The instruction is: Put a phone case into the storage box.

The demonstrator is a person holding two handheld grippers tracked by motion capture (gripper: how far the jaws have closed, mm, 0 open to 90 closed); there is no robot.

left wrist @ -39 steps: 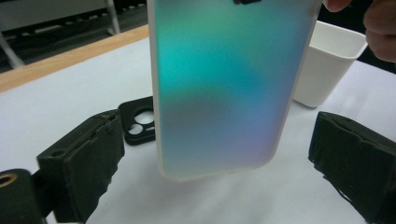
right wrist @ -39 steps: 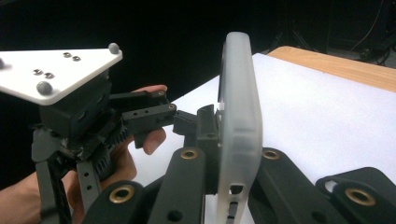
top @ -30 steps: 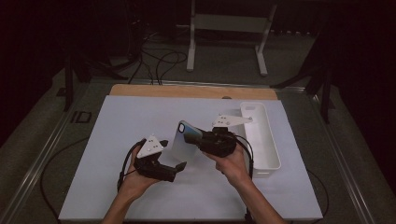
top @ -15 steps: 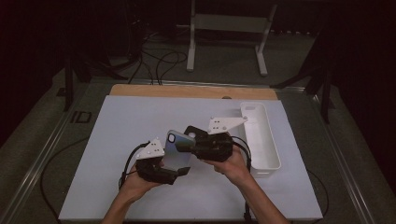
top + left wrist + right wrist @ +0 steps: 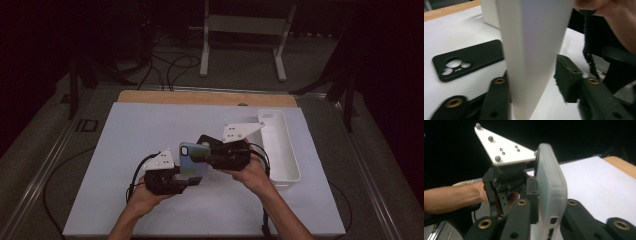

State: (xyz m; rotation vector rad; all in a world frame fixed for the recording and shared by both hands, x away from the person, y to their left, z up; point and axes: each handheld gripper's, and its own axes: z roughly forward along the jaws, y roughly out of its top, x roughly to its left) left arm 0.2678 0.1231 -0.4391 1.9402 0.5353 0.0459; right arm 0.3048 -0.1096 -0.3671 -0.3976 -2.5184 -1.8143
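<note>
Dark room behind, with a white stand's legs and loose cables on the floor; in front, a white worktop [image 5: 150,130] with a wooden strip along its far edge. Held above the middle of the worktop between the two grippers, a pale translucent phone case [image 5: 192,161], frosted, with rounded corners, a camera cutout at its far left corner and small button slots along its edge in the right gripper view [image 5: 551,195]. Seen edge-on as a tall pale slab in the left gripper view [image 5: 534,50]. Left gripper [image 5: 186,183] gripping the case's near end, jaws just closed in further, one pad flat against the case, the other near its far face, contact there hard to tell. Right gripper [image 5: 197,152] clamped on the case's right side, jaws just eased open a little yet both against the case. Lying flat on the worktop in the left gripper view, a black phone case [image 5: 466,62] with a camera cutout. At the right of the worktop, a white tray [image 5: 287,150].
</note>
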